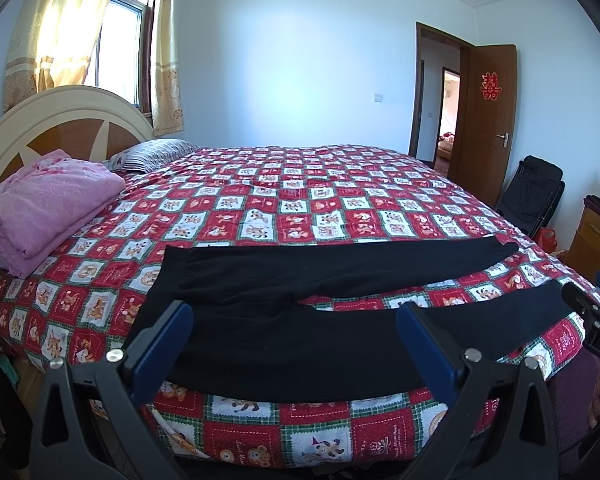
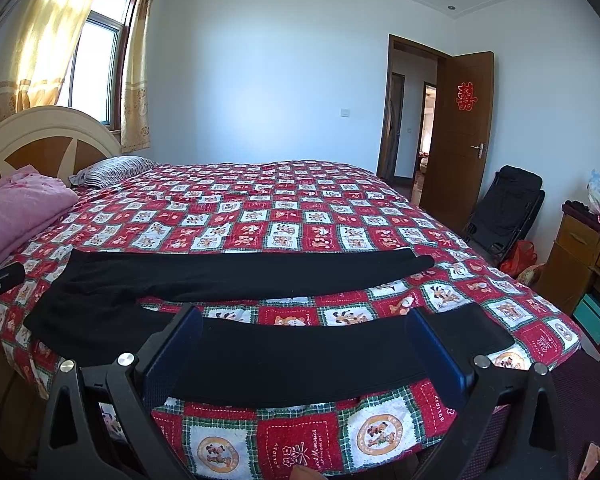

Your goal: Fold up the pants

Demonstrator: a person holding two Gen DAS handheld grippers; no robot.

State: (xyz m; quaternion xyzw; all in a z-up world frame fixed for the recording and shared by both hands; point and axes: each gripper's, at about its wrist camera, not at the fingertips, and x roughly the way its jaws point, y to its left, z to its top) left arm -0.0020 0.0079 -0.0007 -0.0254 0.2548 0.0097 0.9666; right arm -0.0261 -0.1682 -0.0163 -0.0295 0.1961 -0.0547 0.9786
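Both jaws gape above black pants (image 1: 300, 344); waistband apparently hidden.

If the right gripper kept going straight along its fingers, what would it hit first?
Most likely the near leg of the black pants spread on the red patchwork quilt. The open right gripper already frames that leg between its blue fingers, though depth is unclear.

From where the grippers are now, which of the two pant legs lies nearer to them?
The near leg, along the bed's front edge. It lies between both grippers' open fingers; the far leg lies deeper on the quilt, with a strip of quilt between them.
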